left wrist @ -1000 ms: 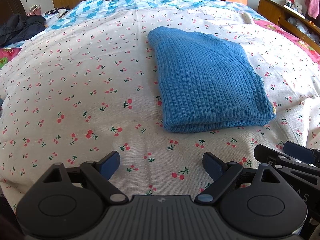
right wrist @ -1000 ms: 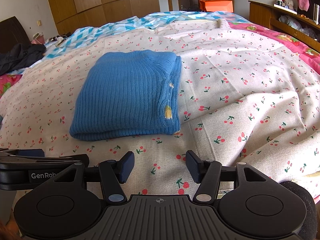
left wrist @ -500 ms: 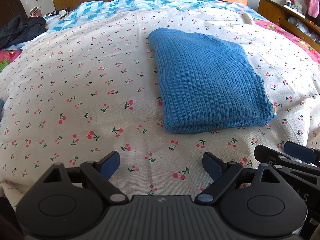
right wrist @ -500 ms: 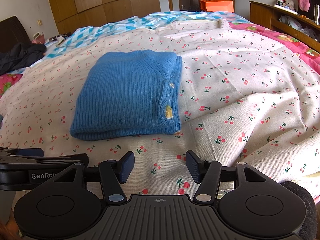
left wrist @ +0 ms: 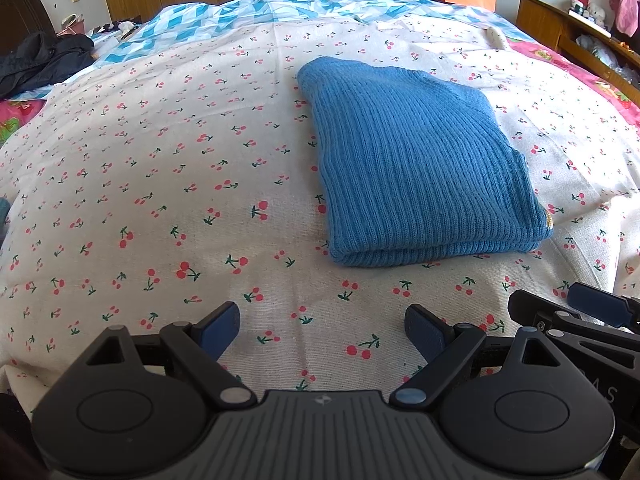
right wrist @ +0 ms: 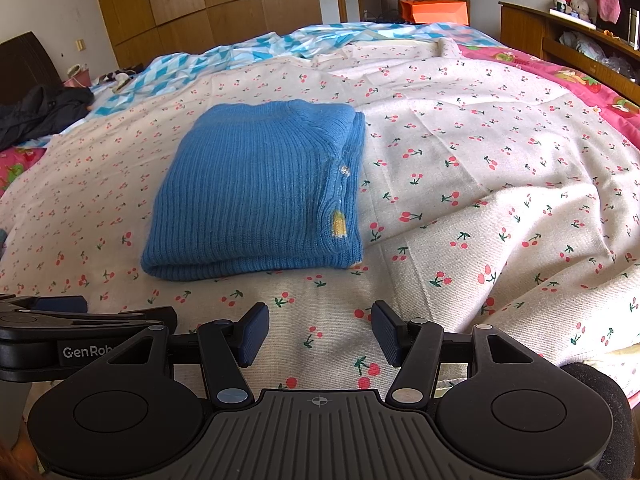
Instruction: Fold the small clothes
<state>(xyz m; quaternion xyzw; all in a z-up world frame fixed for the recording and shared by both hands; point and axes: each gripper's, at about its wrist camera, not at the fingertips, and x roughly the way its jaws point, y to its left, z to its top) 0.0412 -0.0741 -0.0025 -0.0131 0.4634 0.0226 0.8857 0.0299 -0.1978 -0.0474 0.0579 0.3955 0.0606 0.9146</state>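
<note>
Blue-padded and spread wide with nothing between its jaws, the left gripper point(left wrist: 322, 332) is held just short of the folded blue knit sweater point(left wrist: 416, 168) lying on the cherry-print bedspread point(left wrist: 168, 184), and the right gripper point(right wrist: 319, 334) is held likewise, empty and open.

Bed point(left wrist: 168, 184): cherry-print sheet, folded blue knit sweater point(left wrist: 416, 176) flat on it; dark jacket point(left wrist: 40, 60) at far-left edge.

Cherry-print bedsheet point(left wrist: 168, 184), blue-and-white diamond quilt point(left wrist: 248, 12) behind it, orange paper bag point(right wrist: 434, 11), dark jacket point(left wrist: 40, 60) at left, wooden wardrobe point(right wrist: 208, 4)
</note>
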